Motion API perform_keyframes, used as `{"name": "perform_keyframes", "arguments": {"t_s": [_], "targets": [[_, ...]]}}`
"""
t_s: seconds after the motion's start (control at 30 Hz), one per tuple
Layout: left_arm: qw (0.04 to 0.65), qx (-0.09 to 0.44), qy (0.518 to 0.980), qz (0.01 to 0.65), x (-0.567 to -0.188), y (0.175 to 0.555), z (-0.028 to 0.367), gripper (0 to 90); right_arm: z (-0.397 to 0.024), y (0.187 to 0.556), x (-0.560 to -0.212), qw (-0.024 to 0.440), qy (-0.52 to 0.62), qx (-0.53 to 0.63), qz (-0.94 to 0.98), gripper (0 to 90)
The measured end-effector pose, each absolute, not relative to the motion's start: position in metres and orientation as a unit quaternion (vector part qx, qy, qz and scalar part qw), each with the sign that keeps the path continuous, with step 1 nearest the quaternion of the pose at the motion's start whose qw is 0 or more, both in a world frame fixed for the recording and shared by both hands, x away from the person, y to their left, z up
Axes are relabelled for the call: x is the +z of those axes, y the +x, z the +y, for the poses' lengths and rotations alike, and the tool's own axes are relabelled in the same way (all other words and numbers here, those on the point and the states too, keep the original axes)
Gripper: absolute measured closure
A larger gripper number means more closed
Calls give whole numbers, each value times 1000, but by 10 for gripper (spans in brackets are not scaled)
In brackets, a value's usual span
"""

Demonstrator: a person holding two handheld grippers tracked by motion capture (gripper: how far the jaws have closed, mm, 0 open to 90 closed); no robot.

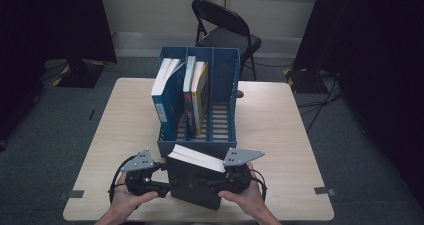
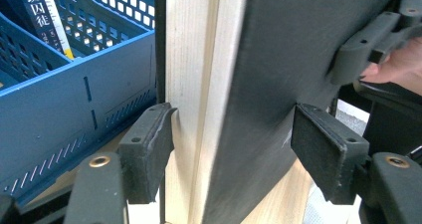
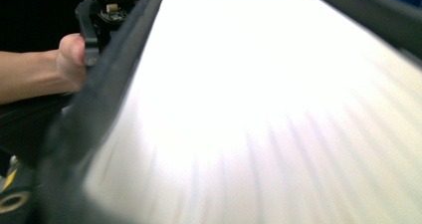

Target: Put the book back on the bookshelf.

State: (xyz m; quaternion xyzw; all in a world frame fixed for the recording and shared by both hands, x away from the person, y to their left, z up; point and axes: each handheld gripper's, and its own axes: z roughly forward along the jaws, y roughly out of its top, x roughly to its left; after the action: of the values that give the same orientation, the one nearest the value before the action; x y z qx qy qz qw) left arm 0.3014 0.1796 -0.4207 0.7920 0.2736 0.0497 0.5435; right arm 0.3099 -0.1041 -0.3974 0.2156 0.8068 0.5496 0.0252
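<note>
A thick black-covered book point(image 1: 192, 185) with white pages stands tilted on its edge at the table's front, just before the blue rack point(image 1: 197, 147). My left gripper point(image 1: 167, 185) is at its left side. In the left gripper view the left gripper point(image 2: 231, 144) has the book point(image 2: 268, 74) between its jaws, one pad point(image 2: 149, 149) on the page side and the other on the black cover. My right gripper point(image 1: 220, 182) holds the book's right side, and one of its fingers point(image 2: 363, 50) lies on the cover. The book's blurred white page edge point(image 3: 278, 114) spreads across the right gripper view.
The blue rack has three slots: a blue-and-white book point(image 1: 165, 92) leans in the left one, two books point(image 1: 195, 92) stand in the middle one, and the right slot point(image 1: 222, 110) holds nothing. A folding chair point(image 1: 225, 30) stands behind the wooden table point(image 1: 280, 130).
</note>
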Motion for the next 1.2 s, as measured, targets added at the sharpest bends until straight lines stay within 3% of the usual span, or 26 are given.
{"name": "perform_keyframes", "arguments": {"t_s": [0.13, 0.2, 0.47, 1.1, 1.2], "targets": [[543, 42, 793, 274, -420, 303, 180, 319, -103, 306, -397, 37, 214, 543, 811, 431], [543, 44, 792, 275, -422, 302, 180, 334, -104, 301, -396, 56, 208, 546, 810, 504], [531, 68, 785, 310, -422, 308, 191, 167, -107, 302, -395, 55, 213, 537, 815, 514], [453, 144, 767, 431, -445, 326, 243, 157, -153, 304, -392, 97, 257, 525, 806, 518], [445, 132, 769, 440, -451, 327, 244, 157, -161, 301, -393, 105, 265, 523, 803, 520]]}}
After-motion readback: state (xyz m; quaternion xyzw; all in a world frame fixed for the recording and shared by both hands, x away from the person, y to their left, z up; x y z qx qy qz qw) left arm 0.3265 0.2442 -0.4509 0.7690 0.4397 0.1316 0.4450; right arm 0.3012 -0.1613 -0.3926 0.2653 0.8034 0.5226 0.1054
